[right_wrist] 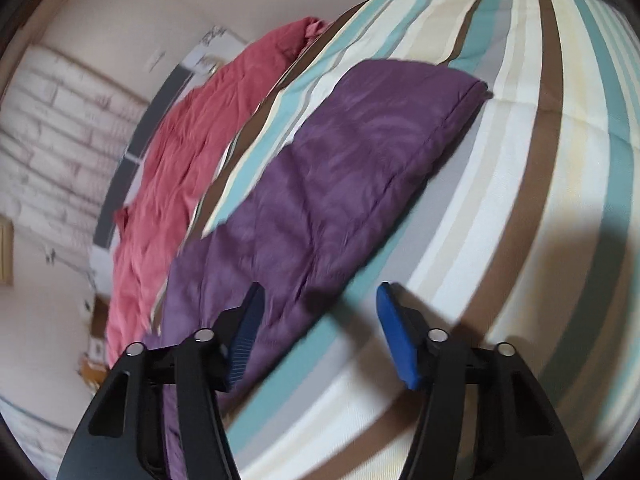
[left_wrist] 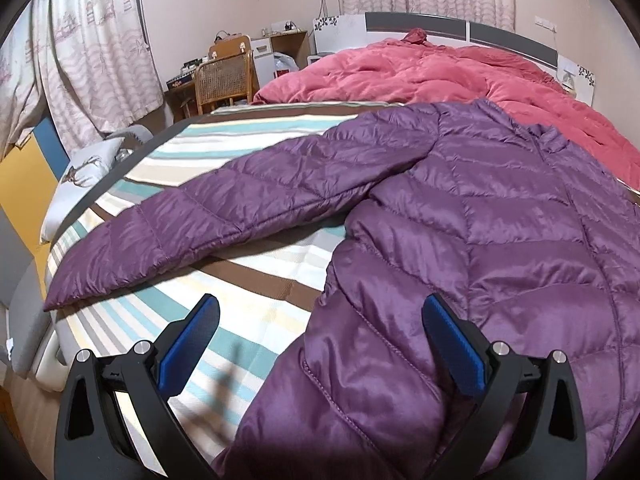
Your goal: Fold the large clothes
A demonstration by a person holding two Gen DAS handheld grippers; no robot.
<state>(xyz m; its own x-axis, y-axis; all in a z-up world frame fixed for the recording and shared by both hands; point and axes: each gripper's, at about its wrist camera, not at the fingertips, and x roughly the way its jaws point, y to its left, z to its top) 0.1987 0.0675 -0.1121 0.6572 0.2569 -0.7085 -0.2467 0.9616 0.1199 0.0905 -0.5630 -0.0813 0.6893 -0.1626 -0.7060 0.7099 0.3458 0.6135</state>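
Purple quilted jacket [left_wrist: 500,216] lies spread flat on the striped bedsheet [left_wrist: 248,320], collar toward the headboard [left_wrist: 416,22]; one sleeve [left_wrist: 192,220] stretches out sideways across the stripes, its cuff near the bed's edge; a pink duvet [left_wrist: 440,72] is heaped beyond the jacket, against the headboard. Left gripper [left_wrist: 320,320] hovers above the jacket's lower hem, its blue pads spread wide apart with nothing pinched; one pad sits over bare sheet, the other over purple fabric, though whether it touches the cloth cannot be told. In the right wrist view, the right gripper [right_wrist: 320,308] is tilted and the picture is blurred; its jaws stand partly apart and grip nothing; the other sleeve [right_wrist: 340,160] runs away from the tongs across the striped bedsheet [right_wrist: 520,200], cuff at the far end; the sleeve's edge passes between the pads [right_wrist: 396,336] without being pressed. Patterned curtains [left_wrist: 92,60] hang at the left of the room; a wicker chair [left_wrist: 224,80] stands beside the bed.
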